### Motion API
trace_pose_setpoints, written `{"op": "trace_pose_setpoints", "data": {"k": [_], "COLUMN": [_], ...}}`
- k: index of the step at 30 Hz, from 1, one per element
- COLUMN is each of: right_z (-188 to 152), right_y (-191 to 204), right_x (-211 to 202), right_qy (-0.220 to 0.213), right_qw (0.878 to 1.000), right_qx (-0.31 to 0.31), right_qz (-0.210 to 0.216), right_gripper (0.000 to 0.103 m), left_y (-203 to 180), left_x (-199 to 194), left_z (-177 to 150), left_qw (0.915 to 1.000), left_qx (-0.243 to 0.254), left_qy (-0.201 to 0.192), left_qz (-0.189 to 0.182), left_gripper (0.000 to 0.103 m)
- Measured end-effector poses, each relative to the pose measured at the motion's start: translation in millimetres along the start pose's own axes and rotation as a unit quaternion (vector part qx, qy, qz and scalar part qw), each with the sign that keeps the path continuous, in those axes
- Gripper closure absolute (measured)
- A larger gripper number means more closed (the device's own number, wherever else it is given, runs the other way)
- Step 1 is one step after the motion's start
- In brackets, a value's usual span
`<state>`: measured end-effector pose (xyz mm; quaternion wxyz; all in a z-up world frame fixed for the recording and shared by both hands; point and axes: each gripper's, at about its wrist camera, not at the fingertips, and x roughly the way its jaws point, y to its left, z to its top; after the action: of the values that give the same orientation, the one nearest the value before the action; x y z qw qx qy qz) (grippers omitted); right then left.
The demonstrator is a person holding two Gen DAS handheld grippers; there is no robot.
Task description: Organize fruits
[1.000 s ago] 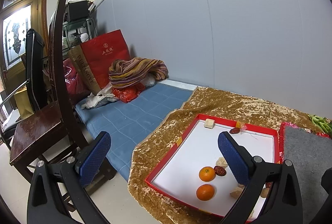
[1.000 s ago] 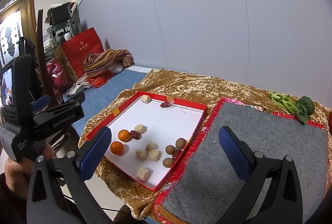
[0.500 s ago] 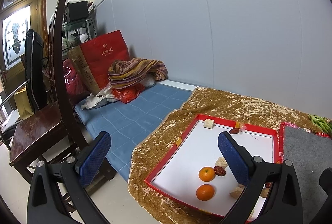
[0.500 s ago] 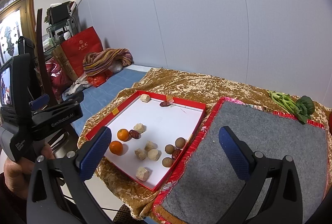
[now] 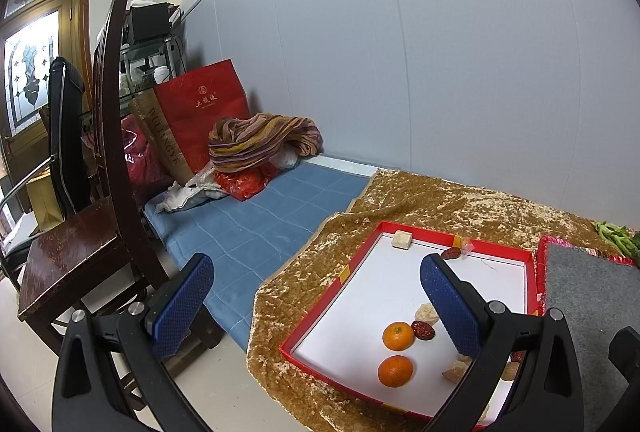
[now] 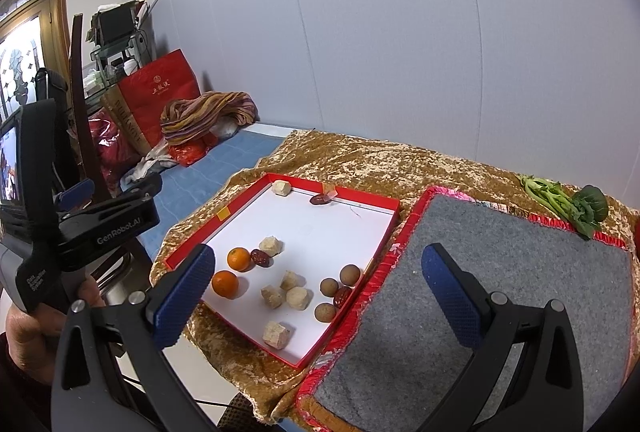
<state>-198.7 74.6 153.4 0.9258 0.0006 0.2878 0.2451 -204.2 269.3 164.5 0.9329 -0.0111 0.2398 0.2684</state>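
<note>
A red-rimmed white tray (image 6: 384, 202) (image 5: 332, 296) lies on a gold cloth. In it are two oranges (image 6: 225, 284) (image 5: 395, 371), red dates (image 6: 261, 258), round brown longans (image 6: 329, 288) and several beige chunks (image 6: 297, 298). My right gripper (image 6: 318, 296) is open and empty, held above the tray's near right side. My left gripper (image 5: 316, 306) is open and empty, above the tray's left edge; its body also shows in the right wrist view (image 6: 108, 220).
A grey felt mat (image 6: 500, 292) with a red border lies right of the tray. Green leafy vegetables (image 6: 572, 202) lie at the far right. A blue mattress (image 5: 256, 216), red bags (image 5: 200, 112), a striped cloth pile and a wooden chair (image 5: 80, 232) stand to the left.
Both grippers have drifted only slightly; the view of the tray is almost the same. Nothing was grasped or released.
</note>
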Motion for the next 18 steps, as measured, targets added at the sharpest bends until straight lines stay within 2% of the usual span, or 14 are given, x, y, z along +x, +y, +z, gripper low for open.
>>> {"op": "trace_pose_setpoints", "data": {"k": [18], "right_z": [-0.1], "right_y": [3.8], "right_x": [3.6], "right_qy": [0.003], "right_qw": [1.0], "right_qx": [-0.003], "right_qz": [0.002], "right_gripper": [0.0], "left_y": [0.2], "left_x": [0.1], "left_z": [1.6], "left_qw": [1.0], "left_qx": [0.001], "left_qy": [-0.001], "left_qz": [-0.003], "left_gripper": [0.0]}}
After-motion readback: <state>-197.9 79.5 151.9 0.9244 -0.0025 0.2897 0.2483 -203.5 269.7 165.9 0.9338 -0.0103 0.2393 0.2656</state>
